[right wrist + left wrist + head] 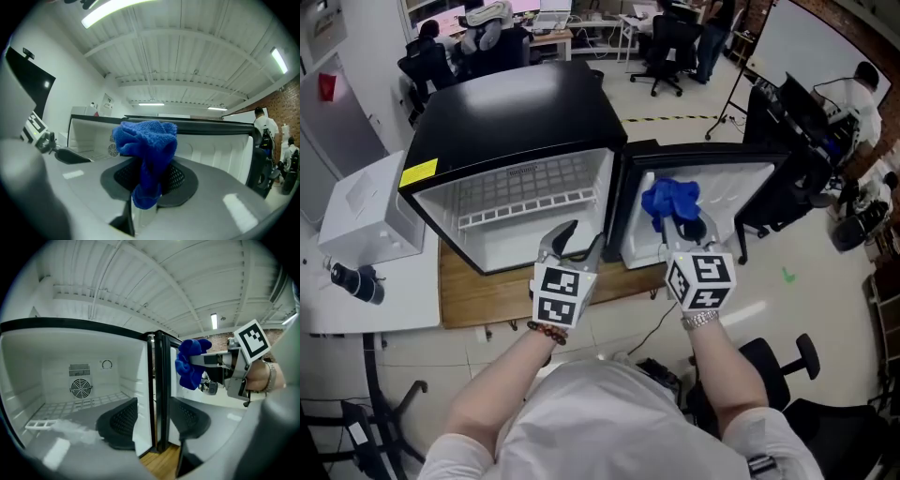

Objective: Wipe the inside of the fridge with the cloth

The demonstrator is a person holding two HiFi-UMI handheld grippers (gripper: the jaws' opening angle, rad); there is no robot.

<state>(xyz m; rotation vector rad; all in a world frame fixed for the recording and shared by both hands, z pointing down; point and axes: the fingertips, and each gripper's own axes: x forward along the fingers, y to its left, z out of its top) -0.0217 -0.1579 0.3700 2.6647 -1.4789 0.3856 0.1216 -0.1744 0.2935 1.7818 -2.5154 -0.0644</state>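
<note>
Right tool (686, 230) pinching blue cloth (669, 200); left tool (573, 247), at its nine o'clock, spread and empty. Risk: the bunched cloth could snag the shelf (525, 199) inside the fridge (511, 108) and slip free.

Fridge (516, 103) cavity stands open at 12 o'clock of the left hand-held gripper (572, 246), jaws apart; there is open room below the wire shelf (525, 202), which crosses the upper cavity from wall to wall. At 1 o'clock the hinge-side wall and the swung-out door (741, 187) split the way, so the right hand-held gripper (686, 230), clamped on the blue cloth (670, 200), faces the door's inner liner rather than the cavity. White box (370, 206) flanks the fridge at 9 o'clock, office chair (787, 375) stands at 4 o'clock, and the bench (459, 300) lip runs under the fridge front.
</note>
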